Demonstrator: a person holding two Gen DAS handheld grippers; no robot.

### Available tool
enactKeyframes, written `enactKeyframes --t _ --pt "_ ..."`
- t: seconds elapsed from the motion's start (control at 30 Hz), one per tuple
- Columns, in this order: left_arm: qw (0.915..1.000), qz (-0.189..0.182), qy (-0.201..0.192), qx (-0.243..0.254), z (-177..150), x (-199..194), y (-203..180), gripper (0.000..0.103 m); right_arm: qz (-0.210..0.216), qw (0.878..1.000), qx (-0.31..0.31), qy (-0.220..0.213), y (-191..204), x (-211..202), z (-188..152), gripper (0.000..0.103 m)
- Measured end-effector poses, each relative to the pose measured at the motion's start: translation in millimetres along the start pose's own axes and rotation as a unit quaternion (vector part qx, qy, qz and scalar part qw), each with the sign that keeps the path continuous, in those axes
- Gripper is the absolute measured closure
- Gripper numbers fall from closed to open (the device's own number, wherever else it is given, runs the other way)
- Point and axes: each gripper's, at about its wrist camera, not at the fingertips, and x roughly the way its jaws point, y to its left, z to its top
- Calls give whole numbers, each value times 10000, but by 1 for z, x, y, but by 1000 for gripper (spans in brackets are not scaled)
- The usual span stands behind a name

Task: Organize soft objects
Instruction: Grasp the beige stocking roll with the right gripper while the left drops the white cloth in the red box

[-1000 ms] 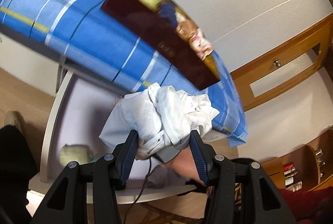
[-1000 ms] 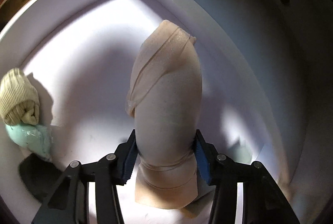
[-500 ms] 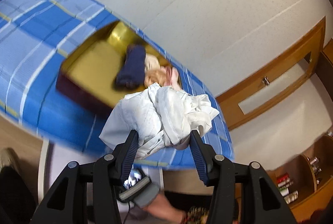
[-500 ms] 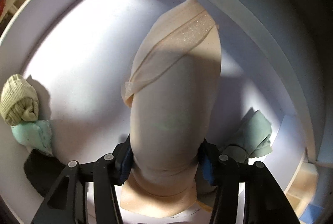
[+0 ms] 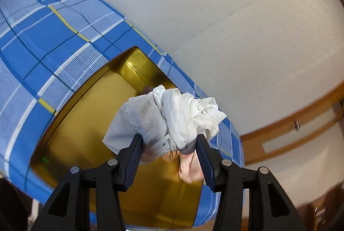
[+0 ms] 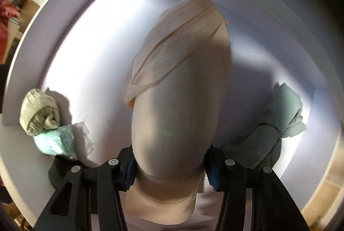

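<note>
The left gripper (image 5: 169,143) was clamped on a crumpled white garment (image 5: 172,117), both pads pressed into the bundle, and held it over a gold-lined box (image 5: 86,130) that sat on a blue plaid bedspread (image 5: 43,37). Something pinkish and orange (image 5: 189,168) lay in the box just below the bundle — probably another soft item, though the cloth hid most of it and the view was too blurred to say what.

The right gripper (image 6: 169,164) pointed down into a white drawer (image 6: 71,1) and was closed on a beige rolled garment (image 6: 180,84), which bulged out between the jaws and stood clear of the drawer floor. Around it in the drawer lay a cream knitted roll (image 6: 39,111), touching a pale mint piece (image 6: 53,140) beside it, with a dark item (image 6: 58,173) at the near edge and a grey-green cloth (image 6: 279,123) against the right-hand wall.

By the look of it, the job was somewhere in the middle. At least one thing seemed to be in the box already, two pieces were in hand but not yet set down, and four more waited in the drawer — so most of the sorting appeared to remain.
</note>
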Motion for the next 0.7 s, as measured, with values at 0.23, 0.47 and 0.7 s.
enactKeyframes --t 0.23,0.47,0.7 --pt "9967 358 -122 -716 28 38 17 52 318 9990 309 -18 -34 -11 0 50" --pt "9950 642 -341 -692 42 58 21 39 348 9988 341 -30 -43 -13 -4 50" --pt "9984 283 -205 -444 33 54 15 27 302 9990 325 -30 -46 -18 -1 50"
